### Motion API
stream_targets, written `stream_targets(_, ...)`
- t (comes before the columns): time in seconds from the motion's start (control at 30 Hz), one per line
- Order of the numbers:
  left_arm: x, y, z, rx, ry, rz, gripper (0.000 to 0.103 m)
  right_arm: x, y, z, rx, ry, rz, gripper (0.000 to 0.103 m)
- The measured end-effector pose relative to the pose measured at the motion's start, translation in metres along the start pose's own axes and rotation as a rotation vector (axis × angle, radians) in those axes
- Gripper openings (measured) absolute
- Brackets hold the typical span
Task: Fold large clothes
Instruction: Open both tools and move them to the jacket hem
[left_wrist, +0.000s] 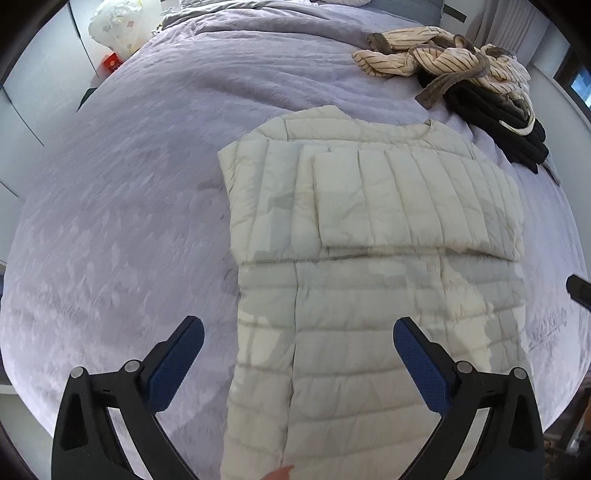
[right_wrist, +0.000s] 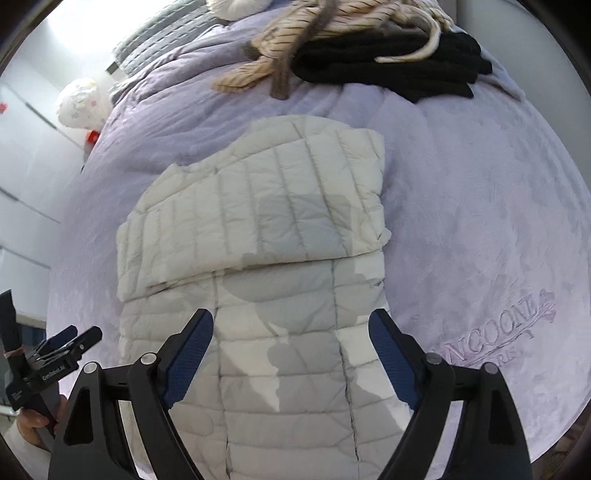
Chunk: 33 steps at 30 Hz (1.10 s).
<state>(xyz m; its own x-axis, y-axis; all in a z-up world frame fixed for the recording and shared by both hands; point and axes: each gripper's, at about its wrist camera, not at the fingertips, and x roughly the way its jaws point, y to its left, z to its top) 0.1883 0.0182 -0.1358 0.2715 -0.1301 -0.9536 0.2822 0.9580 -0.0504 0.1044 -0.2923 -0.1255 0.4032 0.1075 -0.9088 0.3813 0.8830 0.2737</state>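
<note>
Jacket: pale quilted puffer jacket, laid flat on the bed, toward the near edge; both sleeves folded in across the chest, the upper one lying as a band across the body; hem end nearest the cameras.
Left tongs: left tongs spread wide apart, nothing between the blue pads; they hang above the jacket's lower left part, no contact seen.
Right tongs: right tongs likewise wide apart, empty; above the jacket's lower middle panels, pads clear of the fabric.
Cross-view: in the right wrist view the left tongs show at the lower left, gripped by a hand; the jaw gap there is too small to judge.
Bed cover: lilac plush blanket, embroidered lettering near the near right corner.
Other clothes: striped cream garment bunched on top of a black garment, at the far right edge of the bed, well apart from the jacket.
Beside bed: white patterned bag past the far left corner; contents not visible.
</note>
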Motion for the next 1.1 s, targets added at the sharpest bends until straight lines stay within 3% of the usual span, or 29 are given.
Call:
stream_targets(0.17, -0.014, 0.002, -0.019, 0.029, 0.007, 0.022, 0.103, -0.016, 0.009, -0.011, 0.007, -0.002, -0.002, 0.091)
stream_targets(0.23, -0.019, 0.003, -0.026, 0.031, 0.017, 0.011, 0.103, -0.021, 0.011, -0.017, 0.018, -0.007, -0.001, 0.103)
stream_targets(0.47, -0.034, 0.007, -0.050, 0.061, 0.040, 0.010, 0.103, -0.031, 0.016, -0.037, 0.024, 0.009, 0.004, 0.103)
stream_targets(0.73, -0.022, 0.031, -0.088, 0.066, 0.117, 0.036, 0.103, -0.026, -0.022, -0.062, 0.213, 0.089, 0.127, 0.103)
stream_targets(0.87, -0.019, 0.039, -0.104, 0.075, 0.140, 0.016, 0.103, -0.023, -0.043, -0.078, 0.288, 0.111, 0.110, 0.103)
stream_targets(1.1, -0.007, 0.058, -0.125, 0.003, 0.196, -0.041, 0.103, -0.020, -0.082, -0.107, 0.398, 0.160, 0.066, 0.103)
